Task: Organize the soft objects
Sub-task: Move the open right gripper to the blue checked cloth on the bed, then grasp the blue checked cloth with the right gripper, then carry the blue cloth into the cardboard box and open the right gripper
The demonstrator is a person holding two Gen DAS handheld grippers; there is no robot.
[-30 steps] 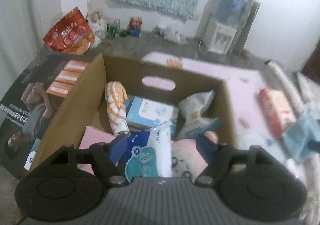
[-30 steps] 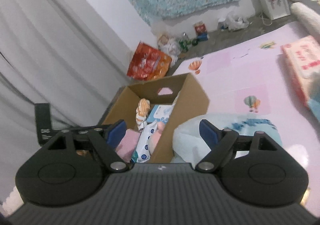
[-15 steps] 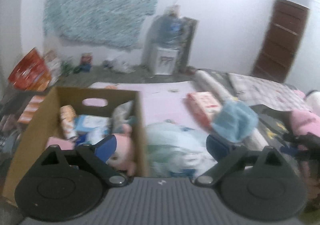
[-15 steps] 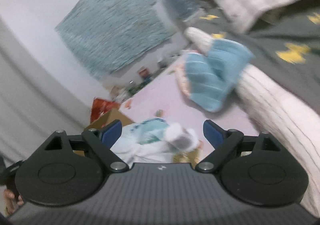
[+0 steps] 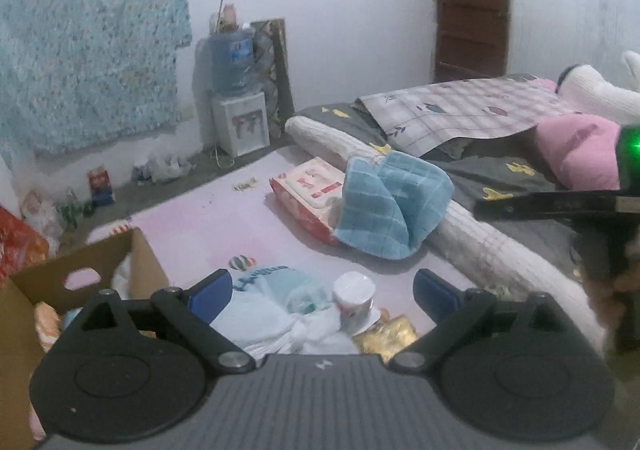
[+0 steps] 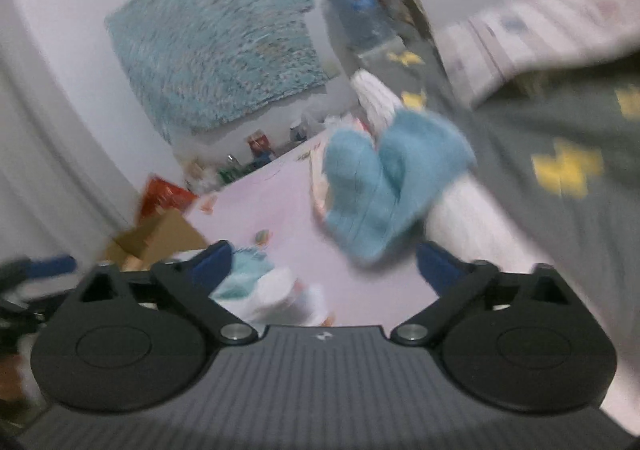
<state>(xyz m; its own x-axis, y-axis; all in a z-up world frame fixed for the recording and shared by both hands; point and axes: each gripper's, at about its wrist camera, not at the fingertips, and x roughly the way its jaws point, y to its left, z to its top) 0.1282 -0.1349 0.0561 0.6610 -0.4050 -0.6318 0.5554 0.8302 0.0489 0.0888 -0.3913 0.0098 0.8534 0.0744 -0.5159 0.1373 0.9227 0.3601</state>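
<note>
My left gripper is open and empty above a white-and-teal plastic pack on the pink mat. A cardboard box holding soft items stands at the left. A blue quilted cloth lies on a red-and-white wipes pack ahead. My right gripper is open and empty, facing the blue cloth; this view is blurred. The box and the teal pack show at its lower left. The right gripper's body shows at the left view's right edge.
A small white roll and a gold packet lie by the teal pack. A white rolled bolster borders the mat, with grey bedding and a pink pillow behind. A water dispenser stands at the wall.
My left gripper has swung right, away from over the box to the mat and bed. My right gripper has swung right and up toward the blue cloth. Both stay open.
</note>
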